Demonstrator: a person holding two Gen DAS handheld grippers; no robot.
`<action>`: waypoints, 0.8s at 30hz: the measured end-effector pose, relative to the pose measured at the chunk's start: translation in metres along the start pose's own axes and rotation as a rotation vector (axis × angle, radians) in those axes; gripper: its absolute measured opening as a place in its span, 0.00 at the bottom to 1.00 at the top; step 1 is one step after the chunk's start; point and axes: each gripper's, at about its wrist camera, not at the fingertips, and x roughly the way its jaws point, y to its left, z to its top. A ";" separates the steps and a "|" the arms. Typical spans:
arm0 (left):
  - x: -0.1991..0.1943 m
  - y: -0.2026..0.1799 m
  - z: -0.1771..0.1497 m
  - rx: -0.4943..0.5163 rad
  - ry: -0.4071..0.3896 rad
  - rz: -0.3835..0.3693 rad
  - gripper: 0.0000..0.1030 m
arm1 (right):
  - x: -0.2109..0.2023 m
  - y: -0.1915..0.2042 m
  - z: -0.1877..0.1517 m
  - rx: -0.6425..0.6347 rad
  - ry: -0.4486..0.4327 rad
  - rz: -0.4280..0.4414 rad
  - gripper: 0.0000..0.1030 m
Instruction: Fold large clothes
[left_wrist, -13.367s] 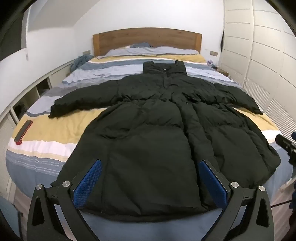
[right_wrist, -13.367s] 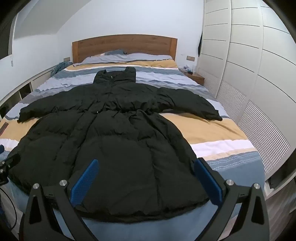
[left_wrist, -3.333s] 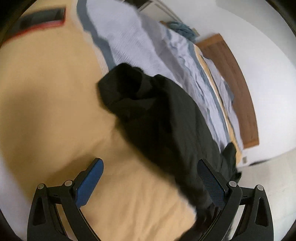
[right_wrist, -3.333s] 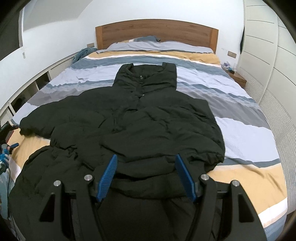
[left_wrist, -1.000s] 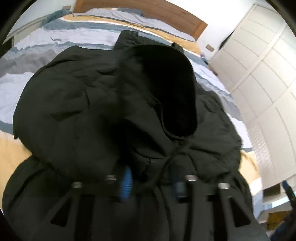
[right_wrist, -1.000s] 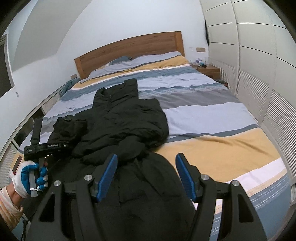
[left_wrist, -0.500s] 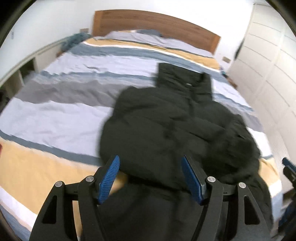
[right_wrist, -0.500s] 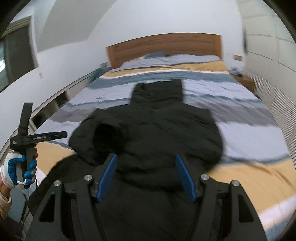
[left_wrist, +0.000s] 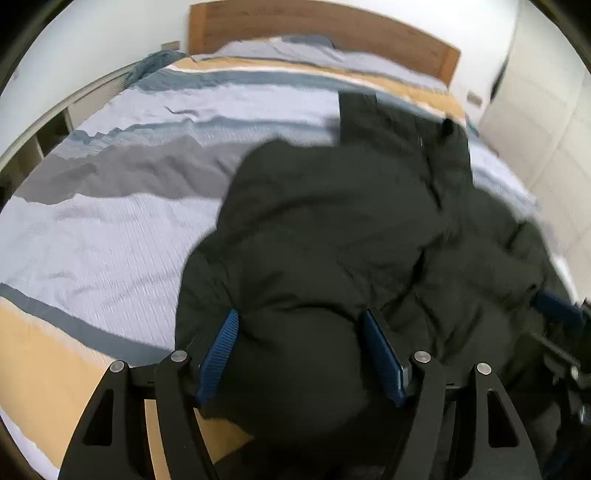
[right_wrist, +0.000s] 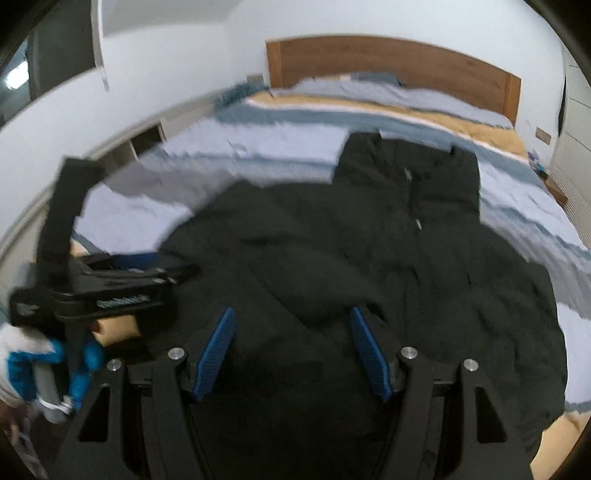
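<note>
Lying lengthwise toward the headboard (right_wrist: 391, 62), the coat (right_wrist: 369, 258) bulges between both unclenched, empty grippers, left gripper (left_wrist: 303, 354) having just widened, right gripper (right_wrist: 295, 350) equally near.

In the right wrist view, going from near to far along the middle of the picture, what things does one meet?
right gripper → black coat → striped bedding → pillows → wooden headboard → white wall

Black coat (left_wrist: 332, 229), striped blue-grey-yellow bedspread (left_wrist: 110, 221)
</note>
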 end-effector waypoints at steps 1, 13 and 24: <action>0.002 -0.002 -0.006 0.016 0.019 0.005 0.71 | -0.001 -0.007 -0.008 0.000 0.011 0.001 0.62; -0.053 -0.009 0.007 0.081 -0.056 0.030 0.81 | -0.067 -0.030 -0.015 -0.015 -0.043 -0.030 0.62; 0.031 -0.026 0.005 0.265 -0.035 0.023 0.87 | -0.004 -0.035 -0.033 -0.226 0.073 0.031 0.62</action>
